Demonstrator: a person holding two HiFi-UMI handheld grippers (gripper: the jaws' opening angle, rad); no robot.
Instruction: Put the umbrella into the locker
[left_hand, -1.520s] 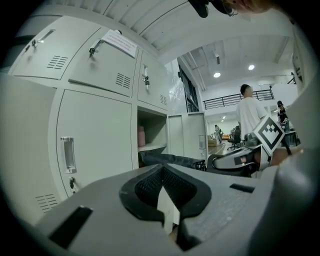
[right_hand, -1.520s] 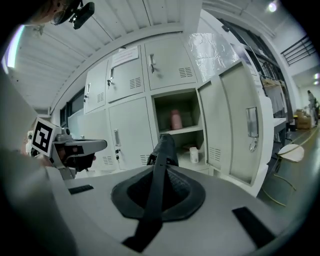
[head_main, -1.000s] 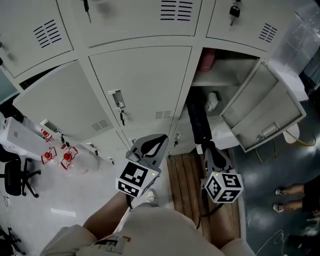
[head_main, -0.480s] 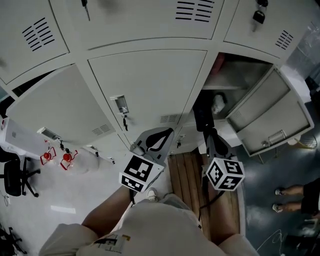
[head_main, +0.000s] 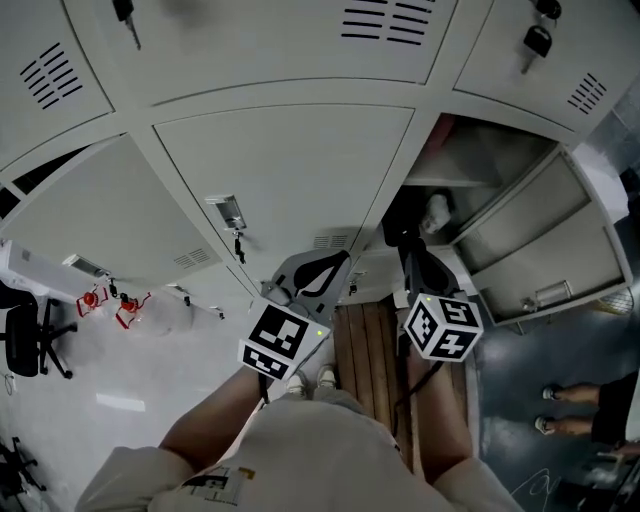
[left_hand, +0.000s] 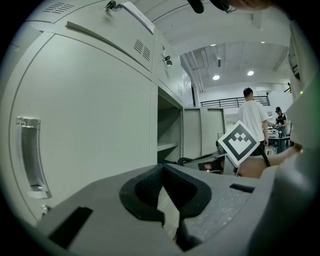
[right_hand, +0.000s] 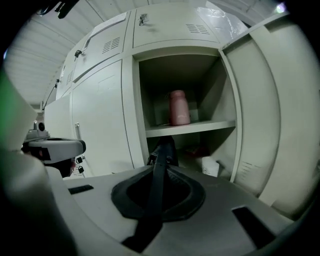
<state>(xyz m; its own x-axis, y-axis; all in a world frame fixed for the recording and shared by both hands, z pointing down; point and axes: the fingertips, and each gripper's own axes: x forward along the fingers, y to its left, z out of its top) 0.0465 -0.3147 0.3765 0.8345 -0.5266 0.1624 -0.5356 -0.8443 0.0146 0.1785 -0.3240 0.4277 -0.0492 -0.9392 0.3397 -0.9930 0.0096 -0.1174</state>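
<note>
A black folded umbrella (head_main: 398, 216) points into the lower part of the open locker (head_main: 470, 170), under its shelf. My right gripper (head_main: 410, 255) is shut on the umbrella's near end, just outside the opening. In the right gripper view the umbrella (right_hand: 164, 149) runs up between the jaws of the right gripper (right_hand: 161, 167) towards the locker (right_hand: 200, 75). My left gripper (head_main: 330, 265) hangs to the left, before a closed locker door (head_main: 290, 170). The left gripper (left_hand: 161, 170) has its jaws together with nothing between them.
A pink bottle (right_hand: 178, 107) stands on the locker's shelf and a white object (right_hand: 210, 165) lies below it. The locker door (head_main: 545, 240) hangs open at the right. A wooden board (head_main: 365, 340) lies underfoot. A person (left_hand: 252, 120) stands behind; an office chair (head_main: 25, 340) is at the left.
My right gripper has moved forward to the locker's opening, carrying the umbrella deeper under the shelf. The left gripper has kept its place. The head view has tilted nearer the lockers.
</note>
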